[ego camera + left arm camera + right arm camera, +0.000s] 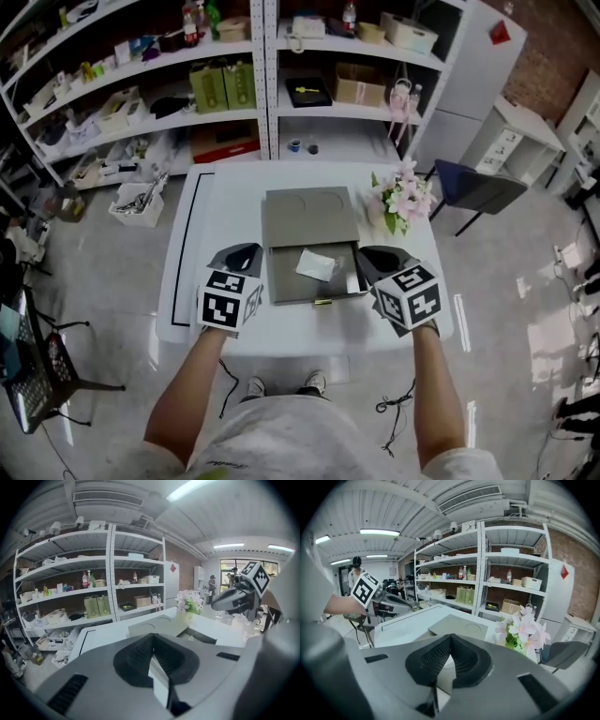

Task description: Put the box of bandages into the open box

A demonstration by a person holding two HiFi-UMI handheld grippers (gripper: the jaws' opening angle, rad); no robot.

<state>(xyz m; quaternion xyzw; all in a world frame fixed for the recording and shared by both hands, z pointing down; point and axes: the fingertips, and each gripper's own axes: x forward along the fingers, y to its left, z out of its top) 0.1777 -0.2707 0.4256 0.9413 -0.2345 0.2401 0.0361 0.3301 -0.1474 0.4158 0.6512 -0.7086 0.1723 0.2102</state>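
The small white box of bandages point(316, 264) is lying askew inside the grey open box point(289, 284) on the white surface point(230, 202), so it is apparently already sitting in place. The left tongs point(238, 255) and right tongs point(379, 260) are hovering either side of the open box, both pinched together on nothing. The carton is probably light, thin card and easily crushed, so gripping gently across its narrow sides would suit.

The open box point(286, 283) sits mid-table point(225, 202) with the box of bandages point(316, 265) inside it and the lid point(309, 216) flat right behind. Flowers point(403, 202) are off to its right. The left gripper point(246, 251) and right gripper point(371, 254) flank its front corners, and shelves point(234, 89) stand behind the table.
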